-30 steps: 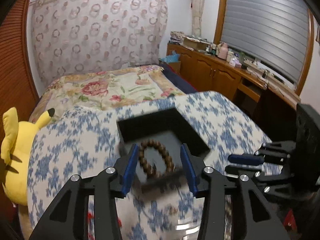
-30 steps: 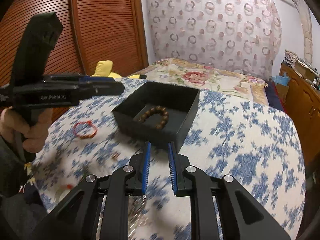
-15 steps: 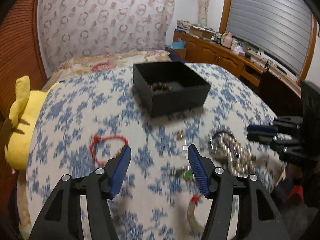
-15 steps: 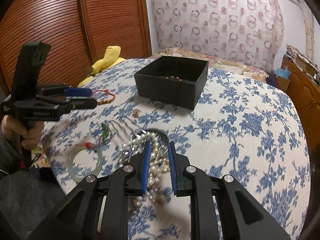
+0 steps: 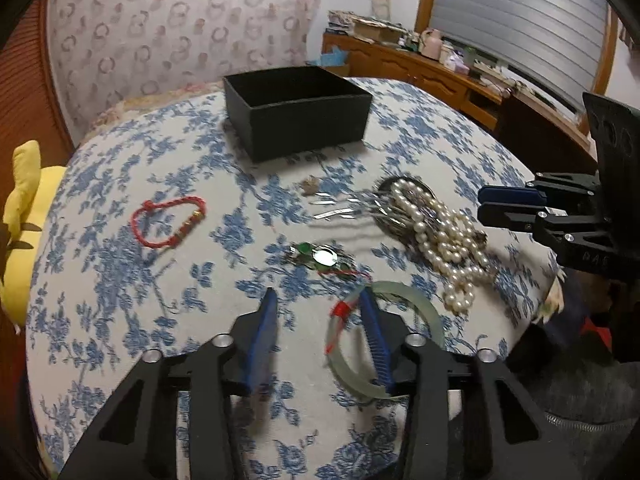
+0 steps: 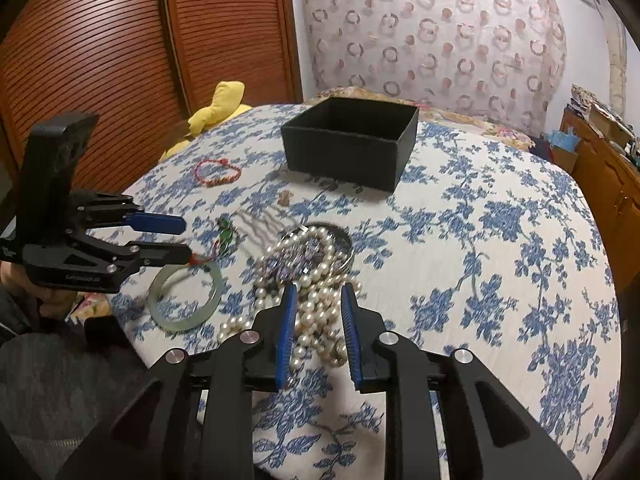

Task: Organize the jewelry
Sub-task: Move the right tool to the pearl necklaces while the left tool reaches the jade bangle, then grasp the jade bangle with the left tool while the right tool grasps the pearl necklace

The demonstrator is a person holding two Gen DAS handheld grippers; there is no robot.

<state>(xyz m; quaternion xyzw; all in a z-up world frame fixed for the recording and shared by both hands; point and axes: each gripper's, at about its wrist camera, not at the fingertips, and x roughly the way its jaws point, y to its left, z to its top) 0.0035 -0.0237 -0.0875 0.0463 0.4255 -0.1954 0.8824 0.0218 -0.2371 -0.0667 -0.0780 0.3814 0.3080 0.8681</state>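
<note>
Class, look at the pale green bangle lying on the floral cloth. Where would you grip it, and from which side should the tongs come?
Grip the jade bangle across its rim, one finger inside the ring and one outside, coming down from above. It lies flat on the tablecloth, so a sideways approach finds little to pinch. The left tongs already straddle the rim near the red thread; that near arc looks best.

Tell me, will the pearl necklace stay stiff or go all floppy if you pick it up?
Probably floppy: the pearl necklace lies in loose, tangled loops. It would likely dangle and snag other strands. The round beads look smooth, so they may slip between the right gripper fingers.
</note>
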